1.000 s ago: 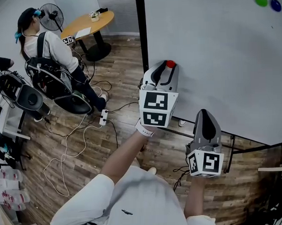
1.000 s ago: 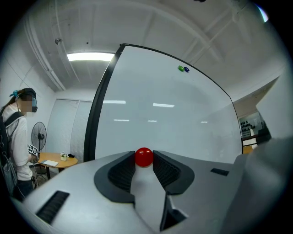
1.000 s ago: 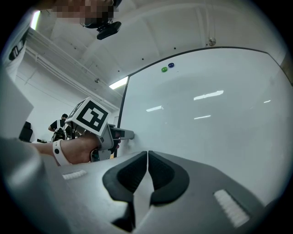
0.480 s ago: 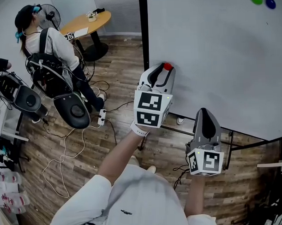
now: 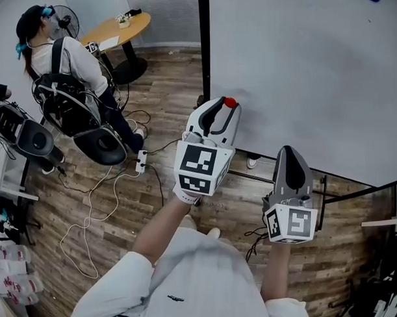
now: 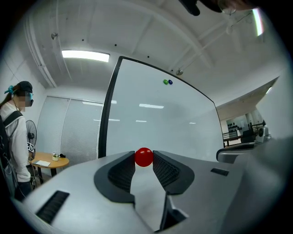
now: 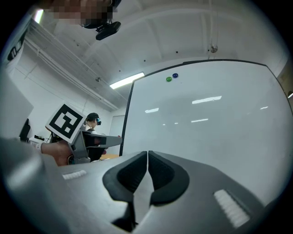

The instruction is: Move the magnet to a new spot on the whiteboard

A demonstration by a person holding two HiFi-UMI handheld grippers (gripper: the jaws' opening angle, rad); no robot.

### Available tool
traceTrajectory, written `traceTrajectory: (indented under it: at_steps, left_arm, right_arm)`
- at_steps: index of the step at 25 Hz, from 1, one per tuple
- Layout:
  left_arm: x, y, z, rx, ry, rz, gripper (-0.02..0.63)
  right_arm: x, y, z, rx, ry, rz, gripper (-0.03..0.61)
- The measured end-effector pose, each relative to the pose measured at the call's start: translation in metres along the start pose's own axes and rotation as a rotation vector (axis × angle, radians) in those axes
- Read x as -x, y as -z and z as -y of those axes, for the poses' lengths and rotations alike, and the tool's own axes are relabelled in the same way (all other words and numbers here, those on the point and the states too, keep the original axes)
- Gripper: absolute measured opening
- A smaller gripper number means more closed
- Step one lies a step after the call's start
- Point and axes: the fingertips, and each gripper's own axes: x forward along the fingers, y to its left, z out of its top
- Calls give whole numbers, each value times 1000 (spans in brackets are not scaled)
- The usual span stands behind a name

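The room is bright and evenly lit by ceiling strip lights (image 6: pixel 85 55), whose streaks show as pale glare on the whiteboard (image 6: pixel 151 119). Both gripper views bend strongly toward dark, vignetted corners, and their nearest foreground is soft. The head view is sharp, with only faint shadows on the floor (image 5: pixel 170 90).

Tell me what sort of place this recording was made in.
Most likely an office or lab room set up for recording: a large whiteboard on a stand, a small round table by window blinds, and cables trailing over the wood-look floor near a person wearing a headset.
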Motion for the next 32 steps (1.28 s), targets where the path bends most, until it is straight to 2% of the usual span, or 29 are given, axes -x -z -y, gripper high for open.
traceTrajectory:
  at_steps: [7, 12, 25, 32]
  left_arm:
    - [39, -12, 2, 0, 23, 36, 123]
    - [61, 3, 4, 17, 18, 27, 123]
    - [84, 11, 10, 31, 13, 21, 123]
    - [96, -1, 8, 33, 12, 22, 123]
  right_arm:
    - [7, -5, -4, -9, 14, 8, 6]
    - [15, 0, -5, -5, 17, 20, 5]
    - [20, -3, -17, 15, -3, 16, 5]
    - [25, -17, -27, 33, -4, 14, 5]
